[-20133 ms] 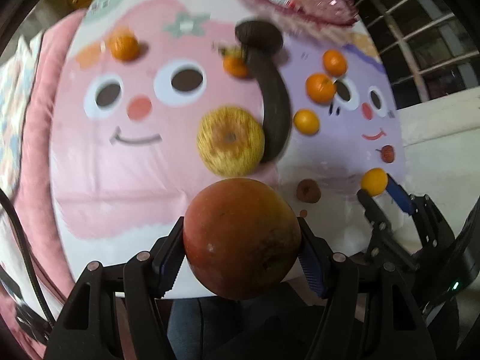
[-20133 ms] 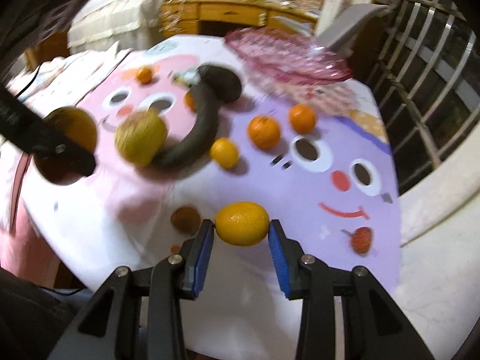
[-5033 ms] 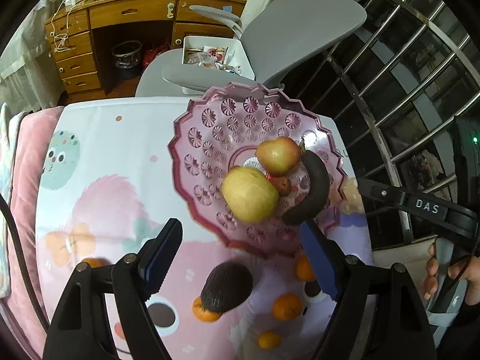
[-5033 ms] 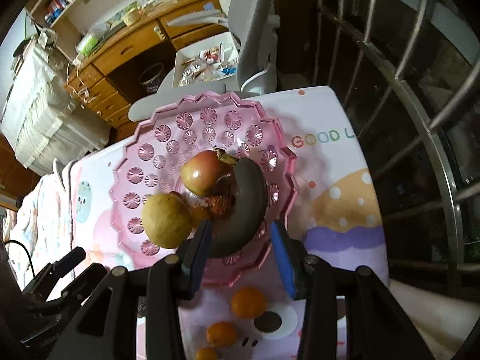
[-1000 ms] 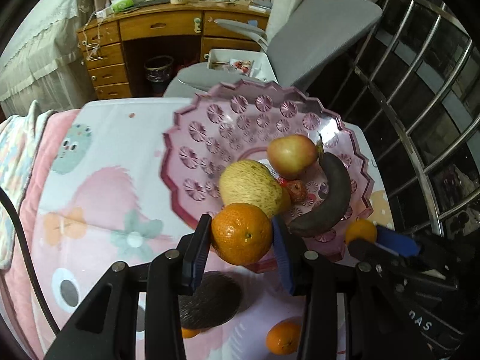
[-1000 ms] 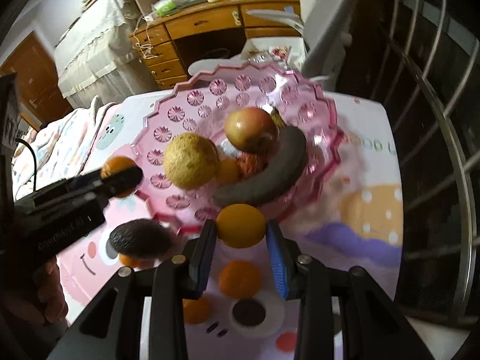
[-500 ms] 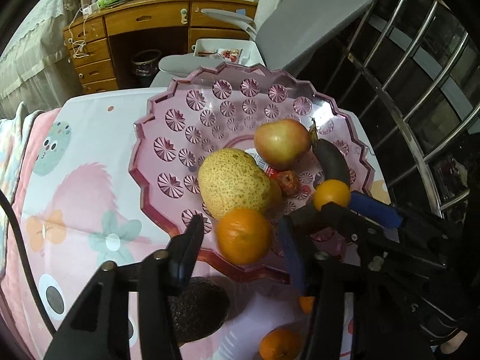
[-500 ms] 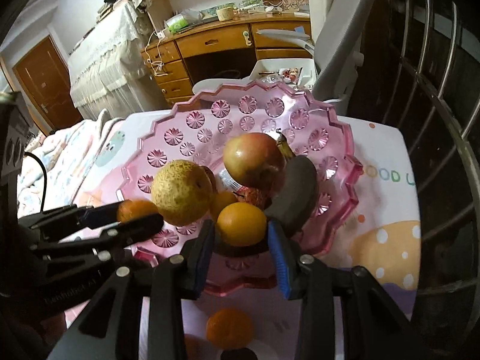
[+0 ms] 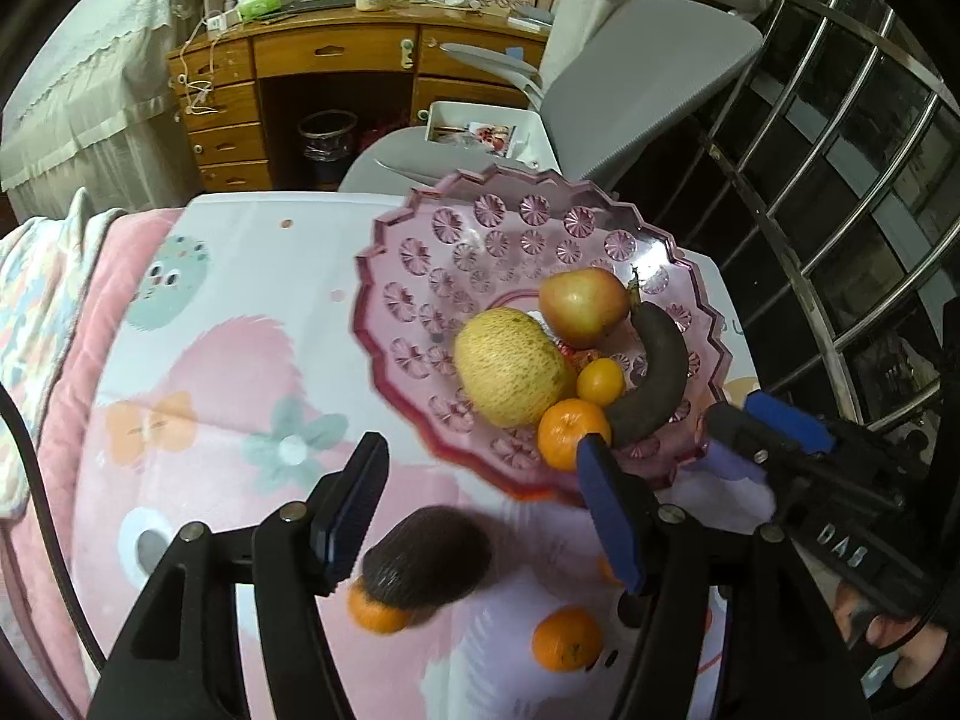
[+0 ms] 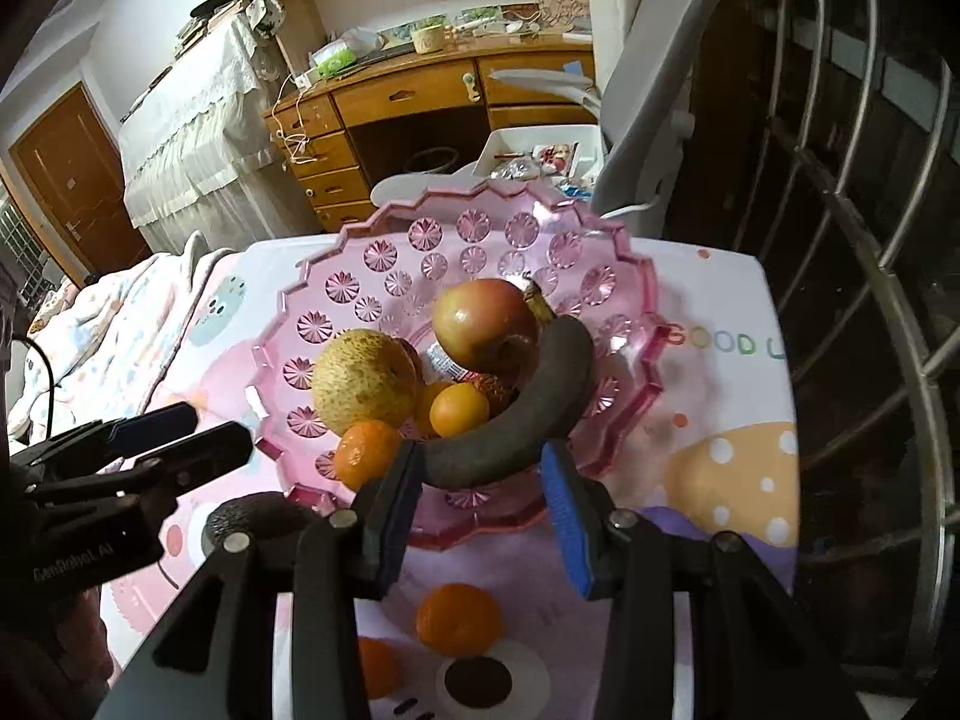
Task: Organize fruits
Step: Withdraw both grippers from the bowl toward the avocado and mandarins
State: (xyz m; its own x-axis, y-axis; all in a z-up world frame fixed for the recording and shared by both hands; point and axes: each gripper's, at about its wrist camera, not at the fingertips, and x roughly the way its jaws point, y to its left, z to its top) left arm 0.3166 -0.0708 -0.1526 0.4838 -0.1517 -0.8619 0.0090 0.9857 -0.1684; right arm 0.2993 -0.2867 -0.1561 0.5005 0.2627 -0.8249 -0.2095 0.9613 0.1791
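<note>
A pink glass bowl [image 9: 480, 234] [image 10: 456, 240] holds a yellow pear [image 9: 510, 366], a red apple [image 9: 581, 303], a dark banana [image 9: 657, 378], a small orange [image 9: 600, 382] and a mandarin [image 9: 571, 433] at its near rim. My left gripper [image 9: 486, 510] is open and empty, just short of the bowl, above a dark avocado [image 9: 427, 558]. My right gripper [image 10: 480, 510] is open and empty at the bowl's near edge, by the banana [image 10: 528, 414]. Loose mandarins [image 9: 567, 639] [image 10: 459, 612] lie on the cartoon cloth.
A grey office chair [image 9: 630, 72] and a wooden desk [image 9: 312, 66] stand beyond the table. A metal railing [image 9: 840, 180] runs along the right. A pink blanket [image 9: 54, 324] lies at the left edge. Another mandarin [image 9: 375, 612] sits under the avocado.
Both grippers opened and dropped their oranges into the bowl. Both have pulled back toward the bowl's near edge.
</note>
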